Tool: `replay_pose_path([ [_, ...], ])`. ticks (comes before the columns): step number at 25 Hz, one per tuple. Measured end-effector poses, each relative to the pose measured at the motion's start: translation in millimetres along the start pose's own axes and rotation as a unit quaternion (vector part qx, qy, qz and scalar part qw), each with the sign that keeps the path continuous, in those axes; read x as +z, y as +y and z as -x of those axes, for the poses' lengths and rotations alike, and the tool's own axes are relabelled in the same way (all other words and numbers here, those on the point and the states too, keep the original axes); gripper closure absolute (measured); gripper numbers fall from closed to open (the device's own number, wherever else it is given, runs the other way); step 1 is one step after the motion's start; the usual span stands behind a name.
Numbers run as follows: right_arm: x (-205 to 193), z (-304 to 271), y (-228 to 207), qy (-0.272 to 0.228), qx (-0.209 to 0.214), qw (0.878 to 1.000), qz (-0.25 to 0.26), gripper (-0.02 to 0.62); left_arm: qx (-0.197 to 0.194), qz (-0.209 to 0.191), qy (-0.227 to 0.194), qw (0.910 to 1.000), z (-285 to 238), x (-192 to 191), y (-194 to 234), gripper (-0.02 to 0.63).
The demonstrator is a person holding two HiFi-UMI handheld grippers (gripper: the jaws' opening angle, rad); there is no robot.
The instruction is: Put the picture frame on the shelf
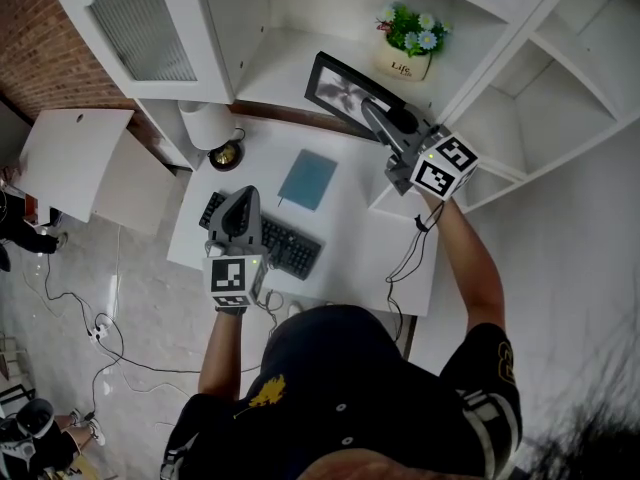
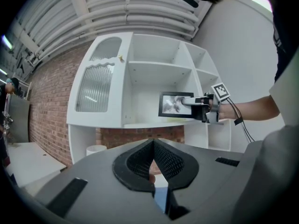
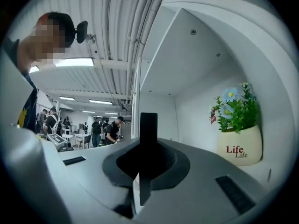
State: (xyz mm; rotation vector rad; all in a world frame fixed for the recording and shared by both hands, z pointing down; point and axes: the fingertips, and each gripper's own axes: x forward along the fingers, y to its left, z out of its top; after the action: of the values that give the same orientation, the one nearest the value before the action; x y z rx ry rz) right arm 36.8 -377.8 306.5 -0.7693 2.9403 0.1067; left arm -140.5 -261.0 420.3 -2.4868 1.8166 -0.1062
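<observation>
Hovering over the keyboard (image 1: 288, 249) at the near left of the white desk (image 1: 352, 243), the left gripper (image 1: 242, 196) has its jaws closed together on nothing. A blue notebook (image 1: 307, 179) lies farther right. Beyond it, the picture frame (image 1: 338, 88) stands upright inside the open shelf (image 1: 275, 68) compartment, its right edge pinched in the right gripper (image 1: 384, 118); whether it touches the board is unclear. A flower pot (image 1: 409, 46) sits far right.

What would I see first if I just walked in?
Probably the black picture frame, pinched in the right gripper at the white shelf. Just beside it on that shelf sits a cream pot of blue flowers. Lower down, the left gripper hovers over a black keyboard on the desk.
</observation>
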Motion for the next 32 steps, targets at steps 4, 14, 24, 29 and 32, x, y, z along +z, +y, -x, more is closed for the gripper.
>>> replay_pose_path([
  [4,6,-13,-13,-0.003,0.005,1.000,-0.001,0.580,0.003,-0.001,0.000,1.0000,2,1,2,0.589],
  [14,12,-49,-36,0.006,-0.009,1.000,-0.001,0.580,0.007,-0.003,-0.003,1.0000,1,5,4,0.589],
  [24,12,-82,-51,0.032,0.032,0.999,-0.016,0.580,0.013,0.000,-0.004,0.9999,3,3,8,0.589],
  [29,3,-93,-59,0.054,0.038,0.998,-0.007,0.580,0.018,0.001,-0.005,0.9998,7,3,11,0.589],
  [32,2,-95,-63,0.058,0.031,0.998,-0.009,0.580,0.020,0.003,-0.006,0.9998,10,3,12,0.589],
])
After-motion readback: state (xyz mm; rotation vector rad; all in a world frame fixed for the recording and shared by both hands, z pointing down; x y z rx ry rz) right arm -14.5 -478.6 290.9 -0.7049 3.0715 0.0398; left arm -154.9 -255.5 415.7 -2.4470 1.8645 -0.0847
